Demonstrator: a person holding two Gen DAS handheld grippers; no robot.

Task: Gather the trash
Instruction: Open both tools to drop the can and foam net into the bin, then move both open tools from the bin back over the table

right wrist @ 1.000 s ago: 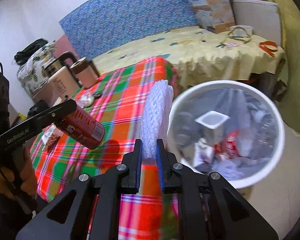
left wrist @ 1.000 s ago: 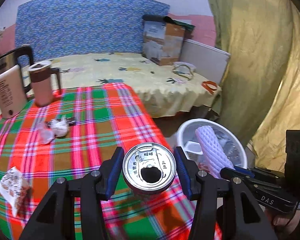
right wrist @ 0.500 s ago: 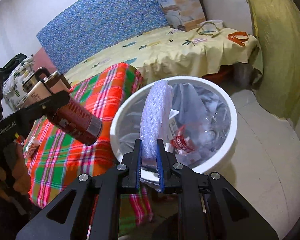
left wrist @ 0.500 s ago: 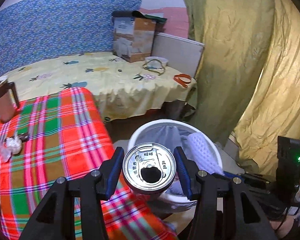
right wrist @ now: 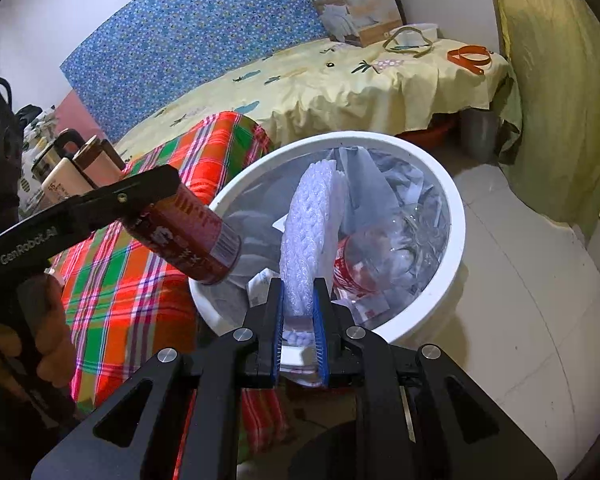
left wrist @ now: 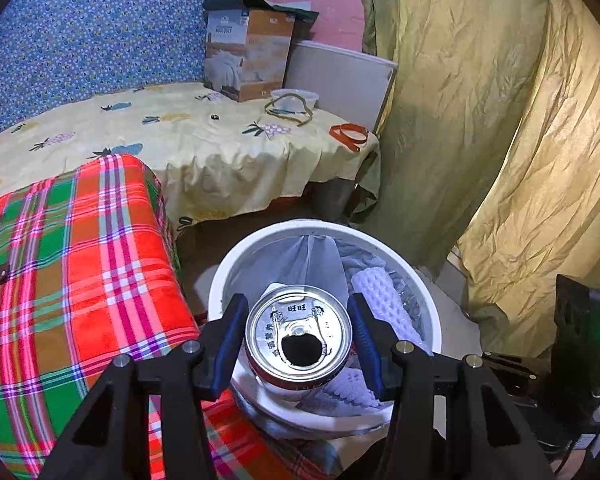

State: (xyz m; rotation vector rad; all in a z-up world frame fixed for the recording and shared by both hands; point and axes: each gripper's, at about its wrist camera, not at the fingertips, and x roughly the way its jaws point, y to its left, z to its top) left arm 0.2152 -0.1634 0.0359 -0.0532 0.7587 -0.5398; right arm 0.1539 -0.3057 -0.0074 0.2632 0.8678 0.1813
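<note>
My left gripper is shut on a red drink can with an opened silver top, held over the near rim of the white trash bin. From the right wrist view the same can hangs tilted over the bin's left rim. My right gripper is shut on a white foam net sleeve, which stands up over the bin's inside. The sleeve also shows right of the can in the left wrist view. The bin is lined with a clear bag and holds wrappers and a crushed bottle.
A low table under a red and green plaid cloth stands left of the bin, with a flask and kettle at its far end. Behind lies a bed with a yellow sheet and a cardboard box. Yellow curtains hang on the right.
Both grippers have swung from above the plaid table to above the bin, carrying the can and the foam sleeve. The bin now fills the middle of both views.
</note>
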